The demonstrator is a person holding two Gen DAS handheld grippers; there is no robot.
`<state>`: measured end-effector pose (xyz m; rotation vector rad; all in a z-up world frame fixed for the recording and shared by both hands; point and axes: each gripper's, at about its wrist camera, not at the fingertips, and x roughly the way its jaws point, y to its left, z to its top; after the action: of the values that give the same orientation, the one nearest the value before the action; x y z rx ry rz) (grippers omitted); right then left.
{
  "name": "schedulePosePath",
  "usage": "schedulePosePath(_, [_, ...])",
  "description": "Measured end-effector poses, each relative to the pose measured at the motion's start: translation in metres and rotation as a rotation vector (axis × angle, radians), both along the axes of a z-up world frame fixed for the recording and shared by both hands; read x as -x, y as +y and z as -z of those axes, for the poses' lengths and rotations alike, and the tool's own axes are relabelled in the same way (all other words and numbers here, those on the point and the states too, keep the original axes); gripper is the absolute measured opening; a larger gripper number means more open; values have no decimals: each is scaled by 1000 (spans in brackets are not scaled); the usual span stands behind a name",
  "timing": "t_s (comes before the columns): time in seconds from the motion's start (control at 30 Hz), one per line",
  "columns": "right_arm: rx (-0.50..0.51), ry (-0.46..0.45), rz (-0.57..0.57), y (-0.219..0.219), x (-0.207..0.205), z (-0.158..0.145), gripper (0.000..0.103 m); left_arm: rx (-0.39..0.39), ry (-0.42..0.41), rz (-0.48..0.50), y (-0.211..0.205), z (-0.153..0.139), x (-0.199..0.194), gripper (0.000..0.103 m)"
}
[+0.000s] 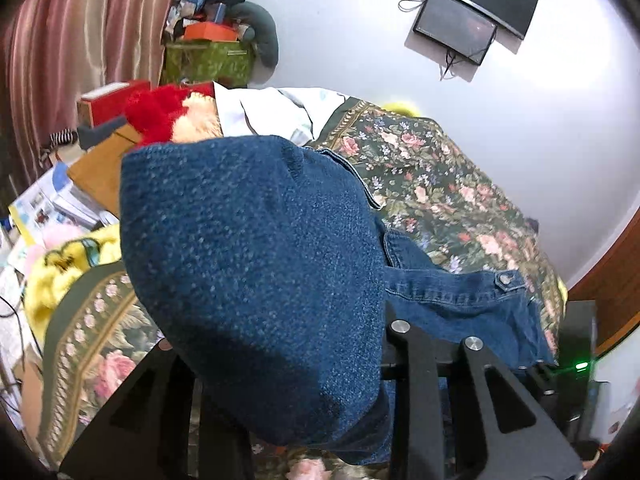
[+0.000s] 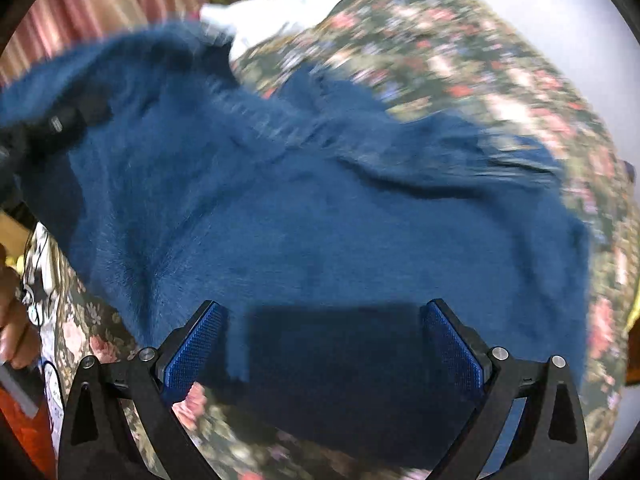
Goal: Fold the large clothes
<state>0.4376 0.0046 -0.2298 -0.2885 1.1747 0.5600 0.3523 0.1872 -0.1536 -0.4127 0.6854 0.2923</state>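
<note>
Right at the near edge of the right wrist view, the right gripper point(image 2: 324, 344) stands wide, both blue pads point(image 2: 192, 348) bare and nothing between them but its own shadow on the blue denim garment point(image 2: 320, 208), which is spread over the flowered bedspread point(image 2: 500, 64) just beyond the tips. Everything there is smeared by motion blur. At the far left of that view a dark tool, likely the left gripper, bites into a raised fold of the cloth. The left wrist view gives what the right cannot: the left gripper point(image 1: 320, 420) clenched on the garment point(image 1: 256, 272), a thick bunch draped over its black fingers and hiding the tips, with a buttoned cuff point(image 1: 505, 279) trailing to the right over the bedspread point(image 1: 440, 184). Farther off, a red and cream soft toy point(image 1: 176, 114) and white pillow point(image 1: 280, 116) sit at the head of the bed, a cluttered green box point(image 1: 208, 60) behind them, and two dark screens point(image 1: 472, 4) on the white wall.
</note>
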Motion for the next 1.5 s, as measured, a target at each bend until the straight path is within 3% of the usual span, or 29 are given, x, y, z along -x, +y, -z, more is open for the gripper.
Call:
schedulePosePath(0.2, [1, 67, -21, 30, 0, 33, 102, -96, 37, -4, -10, 8, -2, 31])
schedulePosePath(0.37, [-37, 105, -40, 14, -5, 16, 102, -153, 8, 45, -26, -9, -9, 31])
schedulePosePath(0.53, [-104, 26, 56, -47, 3, -30, 102, -233, -50, 138, -72, -37, -24, 28])
schedulePosePath(0.8, [-138, -103, 291, -201, 37, -89, 102, -312, -106, 328, -185, -66, -57, 24])
schedulePosePath(0.93, [-136, -121, 380, -256, 59, -95, 102, -369, -85, 448, -243, -55, -58, 24])
schedulePosePath(1.07, [-141, -116, 434, -289, 76, -94, 102, -452, -11, 573, -290, -22, -54, 24])
schedulePosePath(1.2, [-139, -104, 460, -305, 88, -88, 102, -407, 121, 699, -309, 16, -52, 25])
schedulePosePath(1.3, [-142, -97, 468, -311, 95, -84, 102, -418, 152, 723, -311, 26, -50, 30])
schedulePosePath(1.5, [-159, -95, 480, -315, 103, -87, 102, -385, 199, 713, -303, 16, -44, 38])
